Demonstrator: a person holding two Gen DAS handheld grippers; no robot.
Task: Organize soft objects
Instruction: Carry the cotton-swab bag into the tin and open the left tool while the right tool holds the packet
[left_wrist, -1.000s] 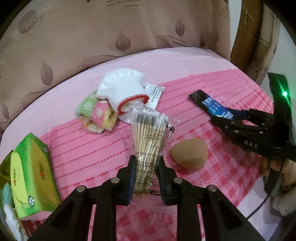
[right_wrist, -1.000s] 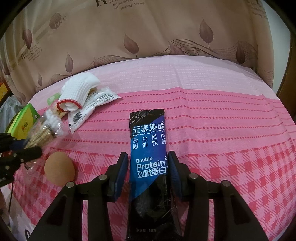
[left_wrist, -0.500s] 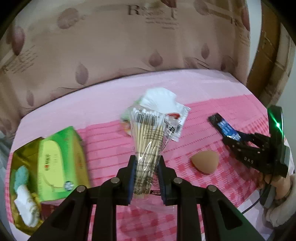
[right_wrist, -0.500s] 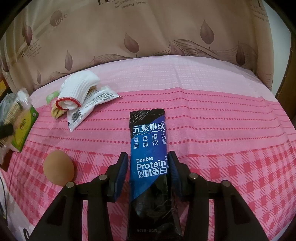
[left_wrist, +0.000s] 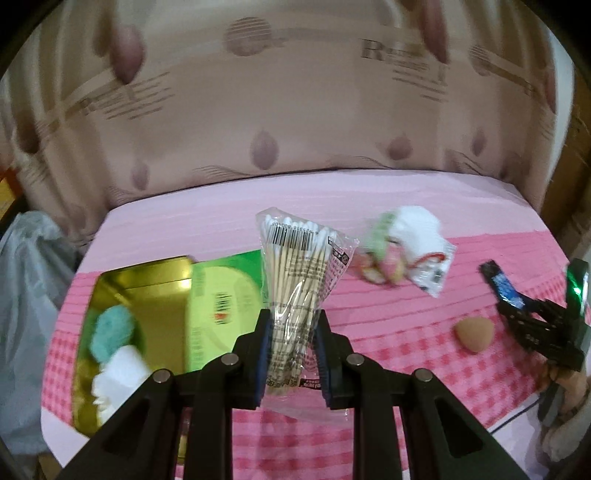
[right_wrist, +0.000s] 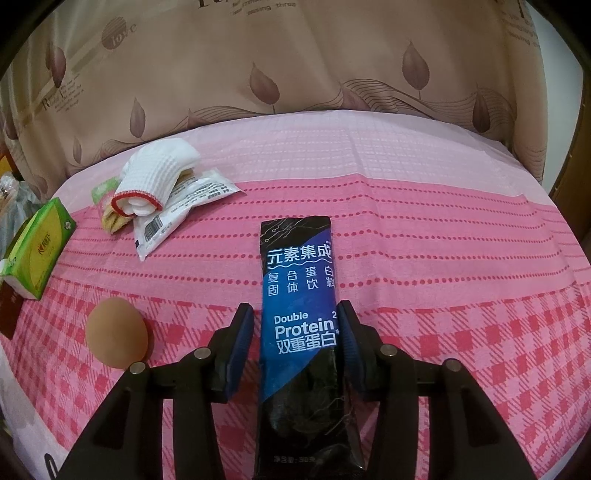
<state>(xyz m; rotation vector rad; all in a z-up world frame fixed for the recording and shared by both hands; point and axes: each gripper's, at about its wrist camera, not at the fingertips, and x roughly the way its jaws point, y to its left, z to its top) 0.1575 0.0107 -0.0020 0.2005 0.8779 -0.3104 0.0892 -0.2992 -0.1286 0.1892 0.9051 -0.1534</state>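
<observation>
The gold tin (left_wrist: 122, 280) is lying open on the pink cloth. The left gripper (left_wrist: 291, 350), jaws narrowly clamping the bag of cotton swabs (left_wrist: 295, 280), is carrying it tinward; release over the tin comes next. The right gripper (right_wrist: 295, 343), jaws half open, is loosely straddling the protein packet (right_wrist: 299, 295) on the cloth.

Two downward wrist views, shared tablecloth (left_wrist: 388, 328)

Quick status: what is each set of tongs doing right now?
Left tongs: shut on the clear plastic pack of cotton swabs.
Right tongs: around the blue-and-black protein drink sachet; grip cannot be told.
</observation>
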